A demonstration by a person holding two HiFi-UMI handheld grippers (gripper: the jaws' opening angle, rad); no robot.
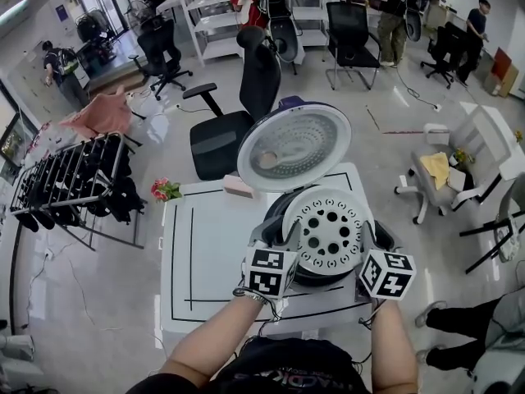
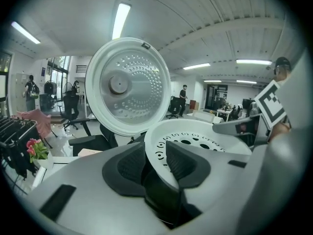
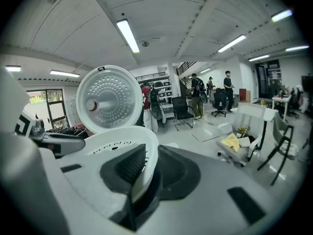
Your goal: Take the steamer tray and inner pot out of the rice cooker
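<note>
Above the open rice cooker (image 1: 295,150), left gripper (image 2: 156,155) and right gripper (image 3: 144,165) clamp the steamer tray's (image 1: 328,228) opposite rims, the left seemingly; only the head view shows the table (image 1: 205,245).

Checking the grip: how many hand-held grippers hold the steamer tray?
2: left hand-held gripper on the steamer tray, left rim; right hand-held gripper, right rim.

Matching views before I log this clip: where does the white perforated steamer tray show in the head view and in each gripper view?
Head view: steamer tray sits lower centre-right, between the two marker cubes.
Left gripper view: tray is centre-right, its rim between the jaws.
Right gripper view: tray is lower left, its rim between the jaws.
Shared landmark: the raised round lid stands above the tray in all three.
</note>
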